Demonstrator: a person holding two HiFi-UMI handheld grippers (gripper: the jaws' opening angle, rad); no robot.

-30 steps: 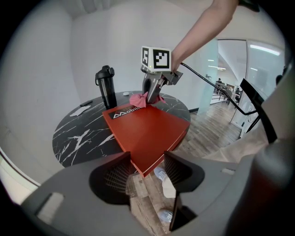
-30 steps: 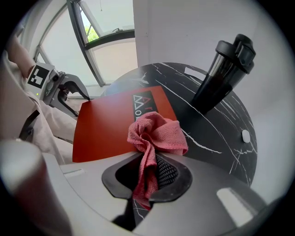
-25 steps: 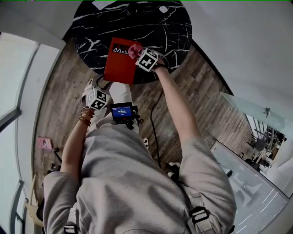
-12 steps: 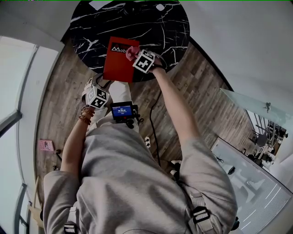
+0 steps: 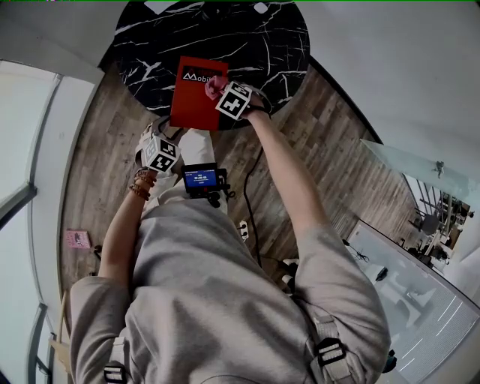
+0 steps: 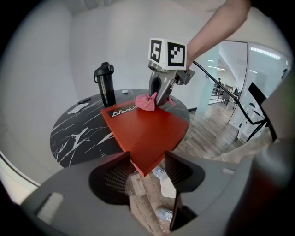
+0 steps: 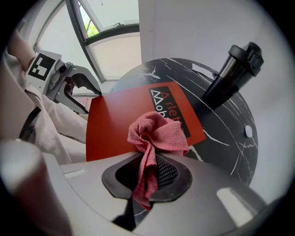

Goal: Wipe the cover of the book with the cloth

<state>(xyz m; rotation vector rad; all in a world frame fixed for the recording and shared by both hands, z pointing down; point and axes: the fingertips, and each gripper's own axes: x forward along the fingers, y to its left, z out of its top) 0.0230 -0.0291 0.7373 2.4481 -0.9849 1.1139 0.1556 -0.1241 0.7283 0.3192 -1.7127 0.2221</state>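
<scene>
A red book point(image 5: 193, 97) lies on the round black marble table point(image 5: 262, 45), its near corner past the table's edge. My right gripper point(image 7: 150, 168) is shut on a crumpled pink cloth point(image 7: 156, 131), which rests on the book's cover point(image 7: 124, 120) beside the white title print. In the left gripper view, the right gripper point(image 6: 159, 94) stands over the cloth point(image 6: 146, 102) at the far end of the book point(image 6: 145, 129). My left gripper point(image 6: 147, 159) is open, its jaws on either side of the book's near corner. I cannot tell whether they touch it.
A black bottle point(image 6: 105, 85) stands on the table behind the book. A white sheet point(image 5: 157, 6) and a small white piece point(image 5: 260, 7) lie at the table's far edge. Wooden floor point(image 5: 90, 172) surrounds the table, with a glass partition point(image 5: 420, 169) to the right.
The right gripper has slid the cloth a little to the left across the cover. The left gripper has moved up closer to the book's near corner.
</scene>
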